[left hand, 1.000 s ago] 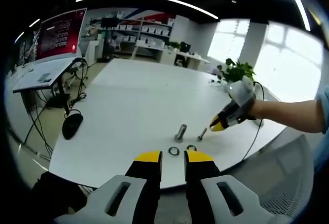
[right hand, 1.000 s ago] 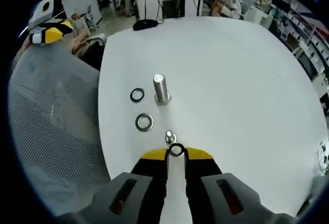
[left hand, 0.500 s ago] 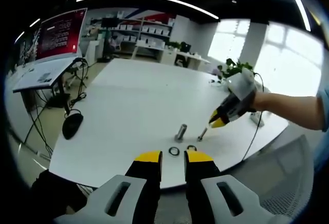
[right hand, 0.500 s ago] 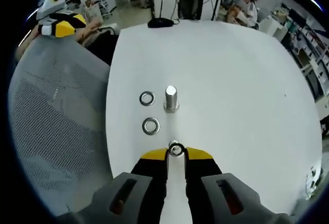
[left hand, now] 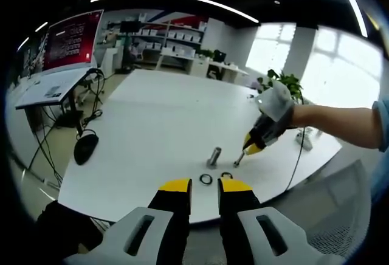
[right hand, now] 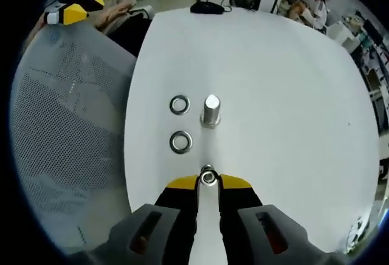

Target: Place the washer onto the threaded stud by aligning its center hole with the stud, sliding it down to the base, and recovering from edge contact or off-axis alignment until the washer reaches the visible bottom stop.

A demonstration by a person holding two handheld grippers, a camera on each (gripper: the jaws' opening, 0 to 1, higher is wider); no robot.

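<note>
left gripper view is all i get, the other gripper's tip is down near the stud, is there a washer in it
Observer: yes. In the right gripper view, the right gripper has a washer clamped between its yellow tips, with the hole facing the camera.
Operator: is it over the big stud yet
Observer: no. The stud stands upright further out on the table, clearly apart from the held washer, and its top is bare.
</note>
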